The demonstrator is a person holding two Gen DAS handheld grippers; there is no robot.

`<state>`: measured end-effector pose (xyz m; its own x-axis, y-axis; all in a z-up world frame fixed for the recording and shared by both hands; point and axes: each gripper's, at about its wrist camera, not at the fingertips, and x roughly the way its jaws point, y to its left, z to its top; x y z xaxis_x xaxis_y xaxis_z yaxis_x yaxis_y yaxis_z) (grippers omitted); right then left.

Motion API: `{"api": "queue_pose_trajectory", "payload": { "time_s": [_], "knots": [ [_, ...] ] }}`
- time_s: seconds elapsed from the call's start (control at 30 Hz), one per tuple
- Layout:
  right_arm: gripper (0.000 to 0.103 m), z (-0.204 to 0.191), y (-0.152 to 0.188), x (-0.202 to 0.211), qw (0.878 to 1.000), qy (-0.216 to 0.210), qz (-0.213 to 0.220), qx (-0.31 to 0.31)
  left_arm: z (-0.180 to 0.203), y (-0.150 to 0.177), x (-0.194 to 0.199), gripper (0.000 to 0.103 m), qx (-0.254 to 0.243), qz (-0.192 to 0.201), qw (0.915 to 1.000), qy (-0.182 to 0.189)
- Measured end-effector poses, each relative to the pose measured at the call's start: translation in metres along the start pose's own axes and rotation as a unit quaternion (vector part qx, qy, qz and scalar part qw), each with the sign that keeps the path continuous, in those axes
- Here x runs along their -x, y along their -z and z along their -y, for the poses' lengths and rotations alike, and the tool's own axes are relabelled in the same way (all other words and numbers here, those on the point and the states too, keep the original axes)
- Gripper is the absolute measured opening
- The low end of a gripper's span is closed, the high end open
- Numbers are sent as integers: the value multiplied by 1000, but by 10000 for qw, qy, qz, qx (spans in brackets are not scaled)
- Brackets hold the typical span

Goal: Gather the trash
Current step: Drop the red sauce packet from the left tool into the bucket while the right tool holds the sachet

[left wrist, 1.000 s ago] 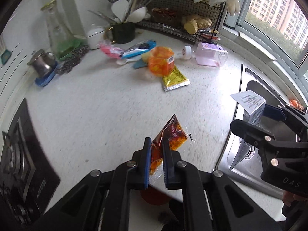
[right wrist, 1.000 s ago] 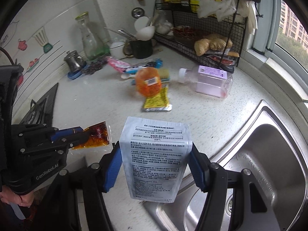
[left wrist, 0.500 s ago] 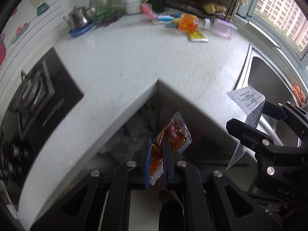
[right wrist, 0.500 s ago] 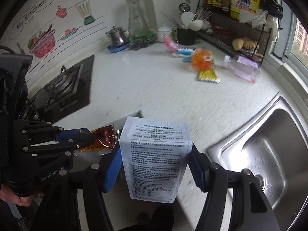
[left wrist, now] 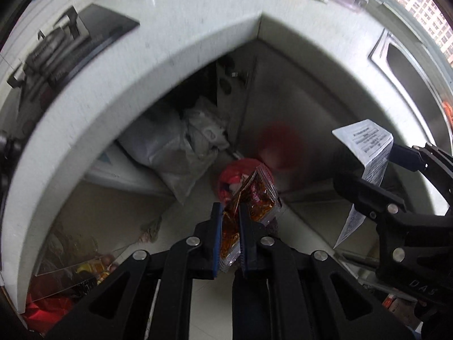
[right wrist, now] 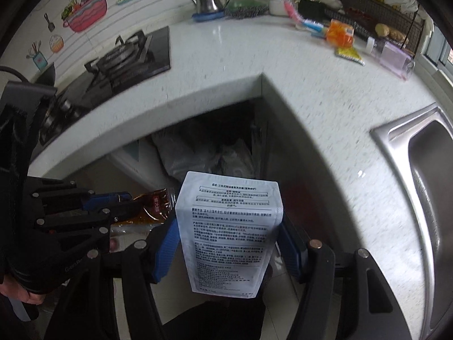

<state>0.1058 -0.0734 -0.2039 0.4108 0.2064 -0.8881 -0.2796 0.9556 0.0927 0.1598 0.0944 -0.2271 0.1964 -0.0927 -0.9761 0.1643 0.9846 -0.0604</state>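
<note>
My left gripper (left wrist: 228, 208) is shut on a red-orange sauce sachet (left wrist: 254, 195), which hangs over a red-lined trash bin (left wrist: 235, 178) on the floor below the counter corner. My right gripper (right wrist: 229, 226) is shut on a white printed pouch (right wrist: 230, 232), its blue pads pressing both edges. In the left wrist view that pouch (left wrist: 368, 153) and the right gripper (left wrist: 376, 175) stand off to the right. In the right wrist view the left gripper (right wrist: 136, 201) holds the sachet (right wrist: 154, 206) at the left. More trash lies far back on the counter: an orange bag (right wrist: 339, 32) and a yellow sachet (right wrist: 349, 55).
A white L-shaped counter (right wrist: 297, 90) wraps around the floor nook. A gas hob (right wrist: 124, 56) sits at the left, a steel sink (right wrist: 427, 181) at the right. Grey plastic bags (left wrist: 175, 153) lie under the counter. A clear bottle (right wrist: 393, 55) and a kettle (right wrist: 209, 0) stand at the back.
Both grippers have pulled back from the countertop and sunk toward the floor nook, still holding the sachet and the pouch. The red bin has come into view under the sachet.
</note>
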Motion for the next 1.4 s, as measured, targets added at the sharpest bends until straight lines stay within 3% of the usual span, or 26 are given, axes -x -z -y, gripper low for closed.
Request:
{"api": "queue_pose_trajectory", "payload": {
  "time_s": [0.3,0.6,0.77,1.03,1.1,1.17,1.27,1.4],
  "knots": [
    [62,11,12,-66,9987,96,-487,-98,-9,6,-75,10,258,-401,9986,233],
    [62,41,29,-152,9967,402,-671,-227,-16,0,-181,10,333,-641,9958,560],
    [62,53,42,-203,9953,349,-829,-352,-8,-3,-236,10,117,-705,9951,683],
    [62,59,55,-244,9951,329,-846,-392,6,-8,-285,10,-192,-731,9934,859],
    [62,65,61,-242,9947,333,-882,-407,9,-11,-291,17,-261,-755,9925,923],
    [62,70,63,-241,9944,351,-900,-433,12,-14,-297,48,-330,-773,9918,967],
    [61,76,66,-239,9941,461,-893,-418,14,-18,-293,57,-392,-654,9922,988],
    [61,78,69,-241,9934,523,-942,-399,17,-19,-285,58,-468,-592,9918,1031]
  ]
}}
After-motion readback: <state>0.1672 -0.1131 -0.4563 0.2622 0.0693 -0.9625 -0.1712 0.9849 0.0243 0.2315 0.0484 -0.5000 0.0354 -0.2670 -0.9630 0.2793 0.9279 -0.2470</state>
